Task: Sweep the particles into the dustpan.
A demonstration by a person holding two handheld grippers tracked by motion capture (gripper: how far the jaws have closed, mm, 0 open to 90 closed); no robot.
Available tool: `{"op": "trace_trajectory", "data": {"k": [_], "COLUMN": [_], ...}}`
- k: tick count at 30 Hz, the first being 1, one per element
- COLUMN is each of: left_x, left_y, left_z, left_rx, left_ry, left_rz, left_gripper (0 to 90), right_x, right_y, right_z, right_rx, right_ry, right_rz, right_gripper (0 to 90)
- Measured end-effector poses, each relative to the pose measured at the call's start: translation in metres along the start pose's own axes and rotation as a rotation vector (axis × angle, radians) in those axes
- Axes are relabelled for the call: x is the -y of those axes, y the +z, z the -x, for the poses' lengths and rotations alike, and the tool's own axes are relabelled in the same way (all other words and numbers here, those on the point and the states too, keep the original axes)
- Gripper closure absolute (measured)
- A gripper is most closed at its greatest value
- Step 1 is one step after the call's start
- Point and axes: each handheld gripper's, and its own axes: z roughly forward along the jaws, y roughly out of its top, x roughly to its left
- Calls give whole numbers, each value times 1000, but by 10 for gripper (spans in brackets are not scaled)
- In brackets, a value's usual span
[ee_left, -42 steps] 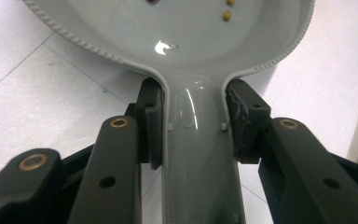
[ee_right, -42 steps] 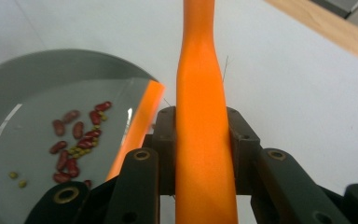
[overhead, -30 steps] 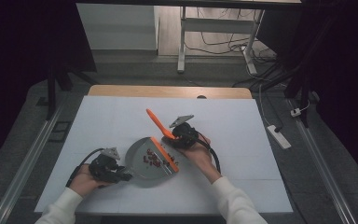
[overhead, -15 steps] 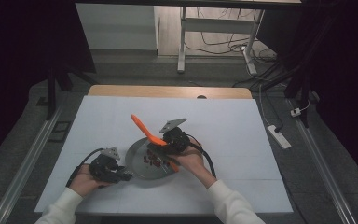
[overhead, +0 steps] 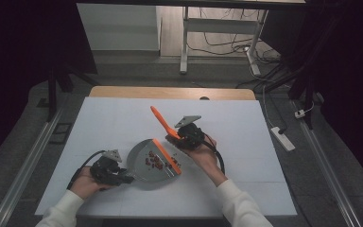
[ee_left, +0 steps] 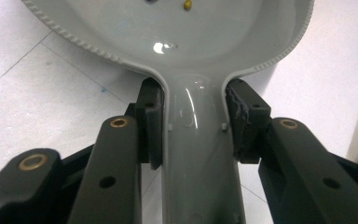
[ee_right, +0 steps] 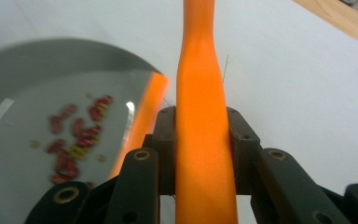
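A grey dustpan (overhead: 144, 161) with an orange front lip (overhead: 166, 157) lies on the white table and holds several red and yellow beans (overhead: 153, 161). My left gripper (overhead: 119, 178) is shut on the dustpan's handle (ee_left: 196, 154), with the pads (ee_left: 150, 126) pressed on both sides. My right gripper (overhead: 183, 135) sits just right of the lip, shut on a long orange tool handle (overhead: 160, 120) that points up and to the far left. In the right gripper view the orange handle (ee_right: 203, 116) runs between the jaws, with the dustpan (ee_right: 23, 93) and beans (ee_right: 74, 135) at left. The tool's working end is hidden.
The white table top (overhead: 246, 142) has bare room to the right and at the back. A wooden strip (overhead: 170, 92) runs along the far edge. Off the table, a power strip (overhead: 282, 138) and cables lie on the floor at right.
My right gripper swung the orange handle left over the dustpan, then back right and slightly away from it. The left gripper and dustpan have stayed put.
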Motion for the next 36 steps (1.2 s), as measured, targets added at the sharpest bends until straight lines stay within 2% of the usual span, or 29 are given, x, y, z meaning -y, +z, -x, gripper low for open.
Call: {"op": "trace_trajectory", "data": {"k": [2, 5, 12, 23, 26, 29, 32, 34, 36], "left_x": [0, 0, 1, 3, 3, 3, 3, 3, 3], "left_y": [0, 0, -3, -4, -4, -4, -4, -4, -4], "left_z": [0, 1, 2, 3, 4, 4, 5, 5, 5], "left_rx": [0, 5, 12, 17, 17, 17, 15, 15, 16], "left_ry": [0, 0, 6, 9, 10, 12, 13, 12, 13], "left_rz": [0, -7, -4, -12, -11, -13, -14, -14, -16], "left_gripper": [610, 611, 611, 611, 611, 610, 611, 610, 610], "right_x": [4, 13, 27, 26, 26, 26, 26, 25, 24], "right_y": [2, 1, -8, -7, -7, -8, -8, -8, -7], "right_z": [2, 4, 3, -4, -9, -17, -25, -32, -36], "right_rx": [3, -16, -8, -33, -33, -34, -60, -60, -108], "right_ry": [13, 50, 48, 42, 40, 18, 15, 12, 28], "right_rz": [-18, -31, -47, -45, -41, -40, -38, -39, -23], "right_gripper": [696, 695, 696, 695, 695, 694, 693, 694, 694]}}
